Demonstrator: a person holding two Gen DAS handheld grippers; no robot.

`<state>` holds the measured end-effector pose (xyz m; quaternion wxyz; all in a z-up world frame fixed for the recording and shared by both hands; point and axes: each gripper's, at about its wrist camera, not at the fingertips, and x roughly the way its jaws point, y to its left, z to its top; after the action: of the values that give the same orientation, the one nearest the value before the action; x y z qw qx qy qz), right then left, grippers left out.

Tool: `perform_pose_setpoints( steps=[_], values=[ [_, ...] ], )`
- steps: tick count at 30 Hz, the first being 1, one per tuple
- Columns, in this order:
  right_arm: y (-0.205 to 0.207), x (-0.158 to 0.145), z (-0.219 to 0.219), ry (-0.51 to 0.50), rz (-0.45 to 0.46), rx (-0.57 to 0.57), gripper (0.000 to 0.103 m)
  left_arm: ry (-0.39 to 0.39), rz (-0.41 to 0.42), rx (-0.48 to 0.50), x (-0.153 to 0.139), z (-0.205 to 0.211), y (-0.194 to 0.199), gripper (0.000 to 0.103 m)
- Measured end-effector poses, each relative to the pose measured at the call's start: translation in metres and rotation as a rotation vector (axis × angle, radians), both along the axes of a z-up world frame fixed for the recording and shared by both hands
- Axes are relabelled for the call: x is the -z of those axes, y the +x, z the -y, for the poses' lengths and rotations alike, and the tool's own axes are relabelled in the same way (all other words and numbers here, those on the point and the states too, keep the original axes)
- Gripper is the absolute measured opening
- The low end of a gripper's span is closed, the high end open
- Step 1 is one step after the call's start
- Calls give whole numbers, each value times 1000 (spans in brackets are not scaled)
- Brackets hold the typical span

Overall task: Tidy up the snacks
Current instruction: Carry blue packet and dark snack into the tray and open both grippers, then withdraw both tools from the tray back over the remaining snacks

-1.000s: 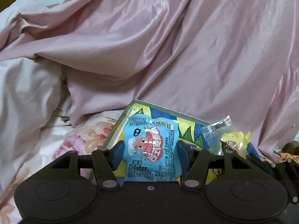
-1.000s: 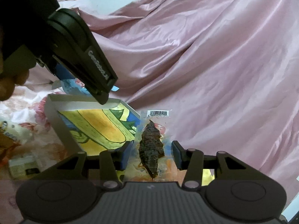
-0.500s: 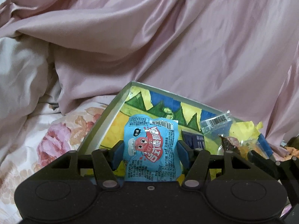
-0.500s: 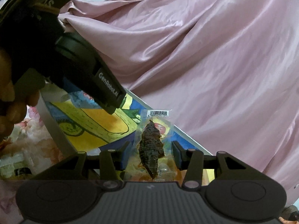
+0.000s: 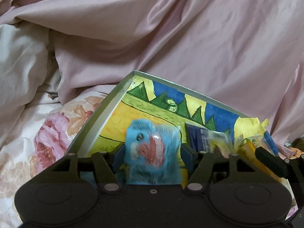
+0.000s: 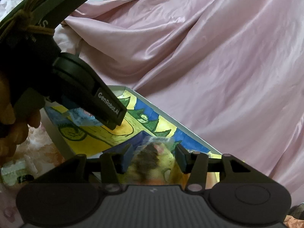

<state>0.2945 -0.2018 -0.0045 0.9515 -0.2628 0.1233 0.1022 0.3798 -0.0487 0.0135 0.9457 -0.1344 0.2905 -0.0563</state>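
1. The surface is a bed; a cream sheet printed with pink and orange flowers (image 5: 55,138) covers the near left, and a glossy pink satin quilt (image 5: 190,38) lies heaped in folds across the whole far side, filling most of both views.
2. A shallow box (image 5: 106,114) with pale walls rests on the floral sheet, its far edge against the quilt; its floor carries a bright drawing of yellow ground, green triangular trees and blue sky.
3. The left gripper (image 5: 152,154) points down into the box; its jaws have just been opening, and the blue snack packet (image 5: 152,150) between them is motion-blurred (it looks freed, the pads standing a little clear of its sides).
4. The right gripper (image 6: 153,156) hangs over the right part of the box; its jaws have also just been opening, spread either side of a blurred clear packet with a dark dried snack (image 6: 150,157).
5. A navy packet (image 5: 197,138) lies on the box floor, just right of the blue one.
6. A person's fingers (image 6: 9,121) show at the left edge of the right view.
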Motion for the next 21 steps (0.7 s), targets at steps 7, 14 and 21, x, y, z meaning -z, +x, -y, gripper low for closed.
perform_pose_setpoints(
  steps=[7, 14, 21],
  values=[
    [-13, -10, 2, 17, 32, 2, 77, 10, 37, 0, -19, -2, -16, 82],
    [-38, -34, 15, 87, 82, 28, 91, 29, 101, -7, -44, -8, -48, 98],
    [-76, -53, 23, 141, 125, 26, 102, 68, 153, -16, -65, -15, -95, 102]
  ],
)
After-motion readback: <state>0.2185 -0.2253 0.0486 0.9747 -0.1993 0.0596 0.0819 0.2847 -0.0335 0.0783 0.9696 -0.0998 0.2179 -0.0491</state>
